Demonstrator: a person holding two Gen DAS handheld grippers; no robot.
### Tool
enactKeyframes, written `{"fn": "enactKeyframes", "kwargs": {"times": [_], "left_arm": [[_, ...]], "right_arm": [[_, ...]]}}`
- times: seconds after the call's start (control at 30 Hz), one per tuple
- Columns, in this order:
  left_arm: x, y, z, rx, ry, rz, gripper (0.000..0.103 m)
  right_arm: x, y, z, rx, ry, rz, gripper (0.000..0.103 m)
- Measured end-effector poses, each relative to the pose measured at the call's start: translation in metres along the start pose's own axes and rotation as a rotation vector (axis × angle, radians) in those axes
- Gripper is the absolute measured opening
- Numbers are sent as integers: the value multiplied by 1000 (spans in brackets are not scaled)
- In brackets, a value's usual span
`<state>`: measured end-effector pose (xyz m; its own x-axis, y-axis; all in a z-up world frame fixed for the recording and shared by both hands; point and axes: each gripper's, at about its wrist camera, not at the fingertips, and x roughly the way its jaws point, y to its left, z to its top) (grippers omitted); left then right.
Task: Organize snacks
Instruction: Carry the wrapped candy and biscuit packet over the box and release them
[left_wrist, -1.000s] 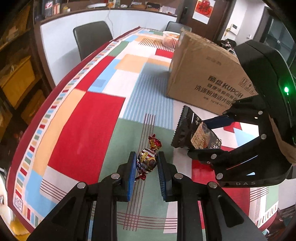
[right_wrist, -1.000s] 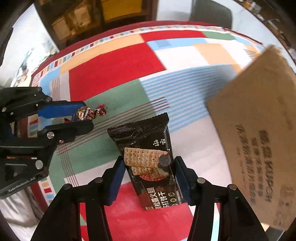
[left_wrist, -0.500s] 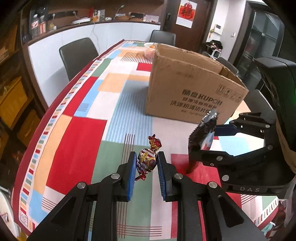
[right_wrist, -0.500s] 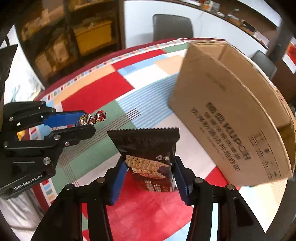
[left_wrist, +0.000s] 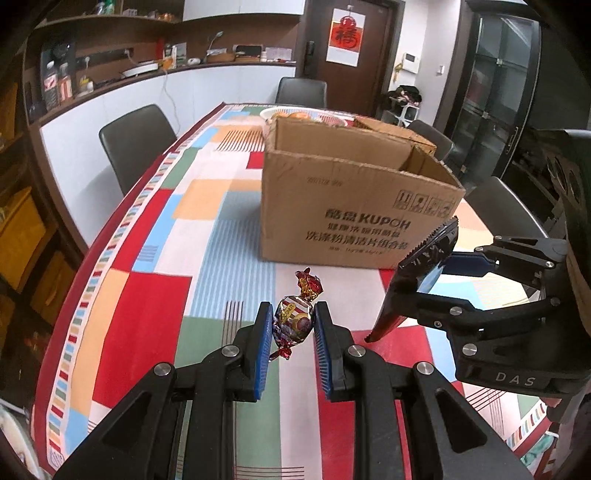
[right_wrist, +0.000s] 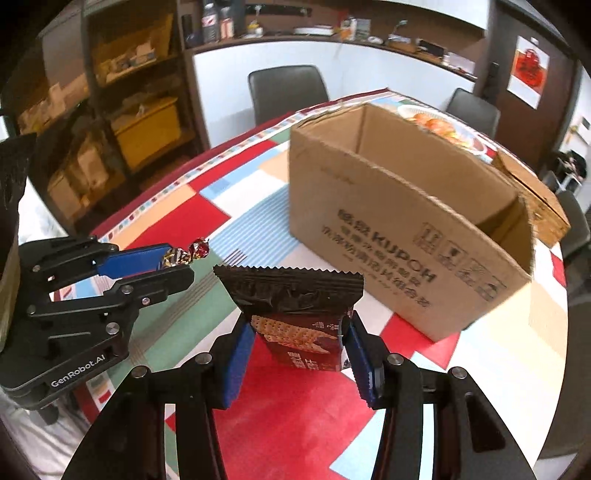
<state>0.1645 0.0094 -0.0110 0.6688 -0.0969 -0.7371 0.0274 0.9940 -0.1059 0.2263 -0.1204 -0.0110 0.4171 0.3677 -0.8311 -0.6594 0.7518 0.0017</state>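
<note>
Both grippers risen since earlier; cardboard box (left_wrist: 354, 206) interior now visible, 12 o'clock. Left gripper (left_wrist: 291, 328) jaws clamp foil-wrapped candy (left_wrist: 293, 323). Right gripper (right_wrist: 299, 354) jaws clamp dark cracker packet (right_wrist: 295, 314), upright above desk (left_wrist: 155, 251).

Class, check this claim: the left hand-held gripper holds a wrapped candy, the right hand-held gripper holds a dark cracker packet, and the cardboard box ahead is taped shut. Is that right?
Not quite. The cardboard box is open at the top; the right wrist view shows its inside walls. The rest stands: the left hand-held gripper holds the wrapped candy, and the right hand-held gripper holds the dark cracker packet.
</note>
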Motion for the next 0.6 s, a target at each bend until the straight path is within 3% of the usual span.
{"fn": "enactKeyframes", "kwargs": {"times": [0.6], "left_arm": [[-31,-20,61,80,-157,-56,23]], "right_arm": [[-67,-23,19,147,-251,-145,50]]}}
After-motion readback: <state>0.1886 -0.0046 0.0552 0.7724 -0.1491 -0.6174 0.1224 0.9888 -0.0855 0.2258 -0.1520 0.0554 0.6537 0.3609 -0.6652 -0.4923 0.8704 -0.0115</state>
